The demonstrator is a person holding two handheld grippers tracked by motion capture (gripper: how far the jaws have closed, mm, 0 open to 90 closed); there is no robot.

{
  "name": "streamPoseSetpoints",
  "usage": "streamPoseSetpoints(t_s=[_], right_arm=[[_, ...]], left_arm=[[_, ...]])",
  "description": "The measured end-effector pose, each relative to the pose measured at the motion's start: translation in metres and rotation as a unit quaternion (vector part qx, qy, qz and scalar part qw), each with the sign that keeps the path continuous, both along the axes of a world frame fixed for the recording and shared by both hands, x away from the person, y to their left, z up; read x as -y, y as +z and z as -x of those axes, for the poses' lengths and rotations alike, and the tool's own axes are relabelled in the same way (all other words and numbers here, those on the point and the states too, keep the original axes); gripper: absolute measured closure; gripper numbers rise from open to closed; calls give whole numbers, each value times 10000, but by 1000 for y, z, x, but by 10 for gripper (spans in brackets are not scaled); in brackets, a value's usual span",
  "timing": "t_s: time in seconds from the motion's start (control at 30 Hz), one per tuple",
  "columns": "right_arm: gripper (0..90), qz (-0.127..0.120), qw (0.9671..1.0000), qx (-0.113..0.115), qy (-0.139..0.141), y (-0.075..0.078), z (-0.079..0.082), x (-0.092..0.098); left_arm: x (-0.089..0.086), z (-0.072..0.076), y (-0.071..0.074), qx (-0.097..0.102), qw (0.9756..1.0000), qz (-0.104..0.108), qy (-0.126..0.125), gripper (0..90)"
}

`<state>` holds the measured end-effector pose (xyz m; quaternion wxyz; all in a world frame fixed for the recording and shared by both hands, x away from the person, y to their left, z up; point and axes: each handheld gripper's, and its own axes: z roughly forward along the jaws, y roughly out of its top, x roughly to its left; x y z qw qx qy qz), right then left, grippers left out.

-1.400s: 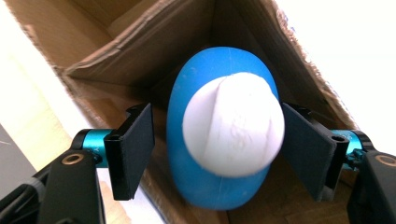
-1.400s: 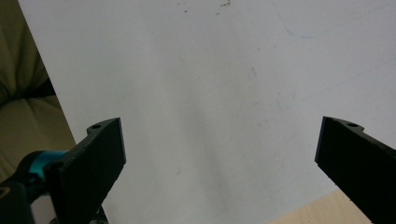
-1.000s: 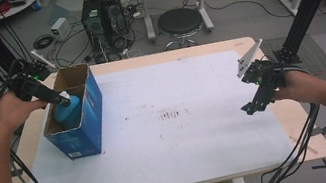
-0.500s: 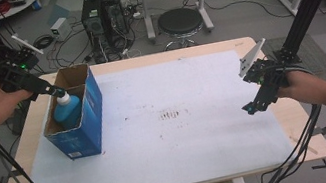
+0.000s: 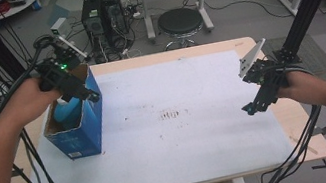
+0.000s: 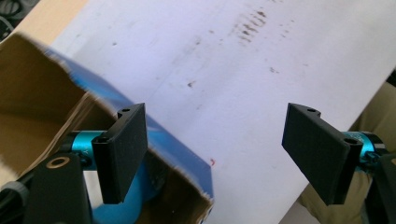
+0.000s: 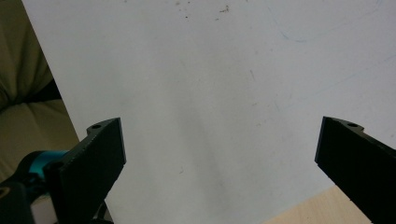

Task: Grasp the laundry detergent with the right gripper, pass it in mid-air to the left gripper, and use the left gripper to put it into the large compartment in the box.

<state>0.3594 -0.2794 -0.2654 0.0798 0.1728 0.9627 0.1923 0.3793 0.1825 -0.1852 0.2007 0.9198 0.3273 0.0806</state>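
Fingers, left: left gripper [image 6: 224,154] jaws stand apart, nothing between the pads; one finger [image 6: 122,151] hangs over the box opening, the other over the white sheet.
Fingers, right: right gripper [image 7: 219,168] jaws wide, empty, bare sheet between and below them.
Box: blue cardboard box [image 5: 86,121] sits just under and in front of the left fingers, open top, brown inside, standing at the left edge of the white sheet [image 5: 183,133].
Blue thing: rounded light-blue item [image 5: 67,110] lies inside the box, below the left fingers, not touched by them; in the left gripper view a bit of it [image 6: 122,205] peeks under the near finger. Cannot tell what it is exactly.
Left hand: hand [image 5: 32,94] holds the gripper above the box's far rim, tips angled down toward the opening.
Right hand: well away from the box, near the right edge of the table [image 5: 313,146], gripper tips low over the sheet, touching nothing.
Progress: looks like the put-in step is finished, since the item rests in the box and both grippers are free.
Left to do: likely just clearing the left gripper off the box; no other loose items near either set of fingers, only stains on the sheet.
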Motion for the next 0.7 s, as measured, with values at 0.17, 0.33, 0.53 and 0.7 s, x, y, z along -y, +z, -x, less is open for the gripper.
streamPoseSetpoints(t_s=[0.17,0.33,0.53,0.7], right_arm=[[8,-1,10000,1,-18,0,1,0],[8,-19,10000,-3,-2,0,1,0],[8,-24,10000,2,9,1,2,-3],[8,-35,10000,-3,18,1,2,-6]], left_arm=[[19,1,-11,-167,9993,-110,-326,98],[33,2,-20,-211,9975,-248,-627,97],[49,0,-30,-189,9961,-379,-780,17],[60,0,-39,-296,9938,-348,-1014,18]])
